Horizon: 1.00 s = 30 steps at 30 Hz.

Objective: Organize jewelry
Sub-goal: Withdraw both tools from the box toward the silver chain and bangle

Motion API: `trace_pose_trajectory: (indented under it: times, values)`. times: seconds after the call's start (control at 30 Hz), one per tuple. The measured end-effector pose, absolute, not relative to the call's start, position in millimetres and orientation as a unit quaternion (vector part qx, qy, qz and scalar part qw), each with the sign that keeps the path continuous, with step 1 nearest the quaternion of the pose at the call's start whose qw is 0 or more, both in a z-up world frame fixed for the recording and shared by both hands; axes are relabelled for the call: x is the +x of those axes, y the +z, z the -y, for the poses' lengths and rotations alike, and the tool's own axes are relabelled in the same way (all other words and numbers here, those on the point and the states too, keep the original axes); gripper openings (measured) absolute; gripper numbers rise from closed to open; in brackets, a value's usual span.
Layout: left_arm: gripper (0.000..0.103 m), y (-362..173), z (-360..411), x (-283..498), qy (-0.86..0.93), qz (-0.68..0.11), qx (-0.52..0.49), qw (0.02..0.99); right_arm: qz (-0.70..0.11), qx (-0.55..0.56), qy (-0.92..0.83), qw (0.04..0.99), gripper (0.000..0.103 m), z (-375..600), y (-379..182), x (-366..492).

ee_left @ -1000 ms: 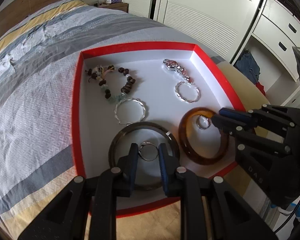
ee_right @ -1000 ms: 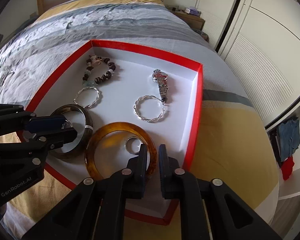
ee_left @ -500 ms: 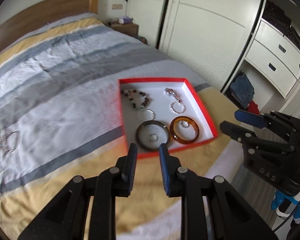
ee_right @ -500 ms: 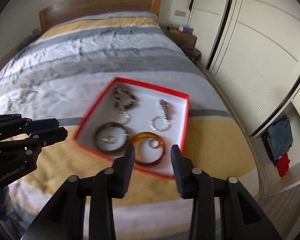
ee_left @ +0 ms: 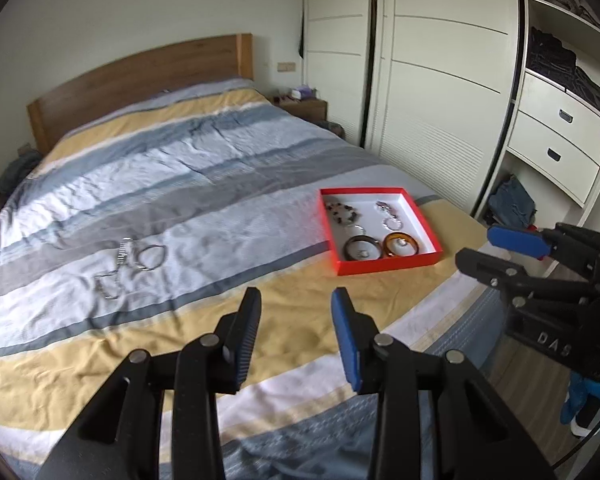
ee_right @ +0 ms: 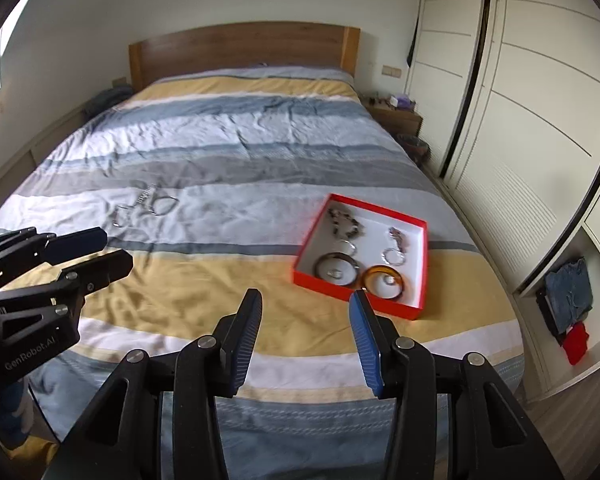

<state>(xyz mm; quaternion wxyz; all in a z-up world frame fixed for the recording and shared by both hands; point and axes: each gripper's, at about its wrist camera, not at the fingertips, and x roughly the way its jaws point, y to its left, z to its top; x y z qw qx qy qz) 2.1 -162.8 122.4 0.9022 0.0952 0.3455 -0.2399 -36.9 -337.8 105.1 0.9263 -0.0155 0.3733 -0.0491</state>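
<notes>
L tongs (ee_left: 296,322) & R tongs (ee_right: 305,326) both spread wide, empty, side by side.

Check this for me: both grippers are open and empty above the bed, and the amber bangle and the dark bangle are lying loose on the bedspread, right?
Not quite. The amber bangle and dark bangle lie inside the red box, as the right wrist view shows. The left gripper and right gripper are indeed open and empty above the bed.

Loose jewelry (ee_left: 134,258) on bedspread too small to identify.
</notes>
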Motion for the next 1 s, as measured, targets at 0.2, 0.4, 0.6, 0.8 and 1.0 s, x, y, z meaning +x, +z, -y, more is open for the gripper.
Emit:
trace_pose_trajectory:
  times: [0.2,0.4,0.6,0.8,1.0]
  values:
    - [0.035,136,125,-21,-0.219,-0.325,0.094,0.915,-0.357,-0.016,-0.043,0.933,0.045,308,126,-58]
    - [0.039,140,74,-19,-0.183,-0.325,0.065,0.926,-0.348,-0.036,-0.025,0.936,0.046,279,143,-63]
    - [0.040,123,18,15,-0.127,-0.346,0.041,0.929,-0.352,-0.053,0.017,0.934,0.048,250,145,-32]
    - [0.040,91,-41,78,-0.068,-0.364,0.027,0.929,-0.373,-0.063,0.064,0.924,0.048,227,122,31]
    - [0.041,51,-60,150,-0.055,-0.384,0.031,0.921,-0.400,-0.065,0.105,0.908,0.048,205,81,115]
